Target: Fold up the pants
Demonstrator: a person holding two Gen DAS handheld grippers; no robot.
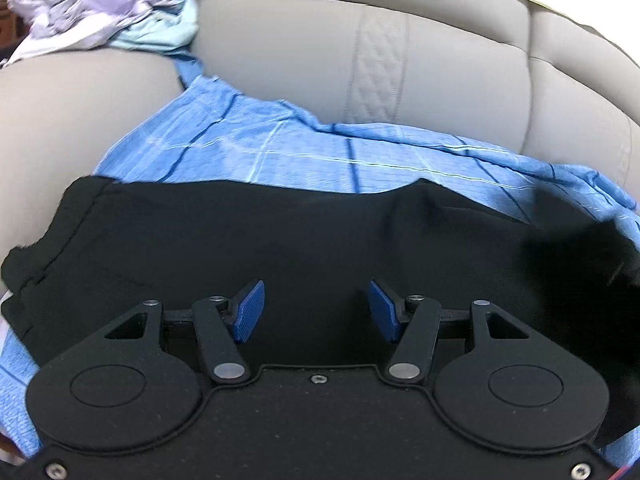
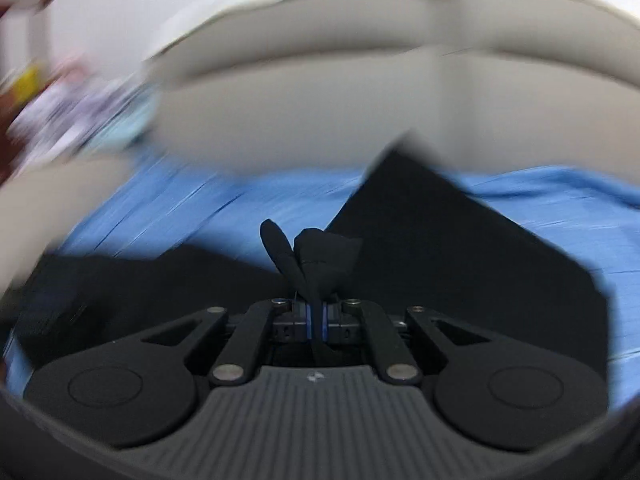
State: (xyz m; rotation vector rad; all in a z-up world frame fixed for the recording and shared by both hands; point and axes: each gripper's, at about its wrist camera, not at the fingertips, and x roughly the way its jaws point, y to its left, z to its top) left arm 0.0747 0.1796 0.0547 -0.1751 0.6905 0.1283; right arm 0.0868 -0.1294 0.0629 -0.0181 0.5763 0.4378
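Note:
Black pants (image 1: 248,236) lie spread across a blue checked sheet (image 1: 280,148) on a beige sofa. My left gripper (image 1: 316,310) hovers just over the pants, open, its blue pads (image 1: 250,310) apart with nothing pinched between them. In the right wrist view the picture is smeared by motion. There my right gripper (image 2: 316,318) is shut on a bunched fold of the black pants (image 2: 316,256), which sticks up above the closed jaws. More of the pants (image 2: 460,256) rises in a slanted flap behind the fold, over the blue sheet (image 2: 260,208).
The beige sofa backrest (image 1: 360,60) with a stitched seam rises right behind the sheet. A pile of lilac and pale green clothes (image 1: 96,8) sits at the far left on the sofa arm. The same pile (image 2: 88,120) shows blurred in the right wrist view.

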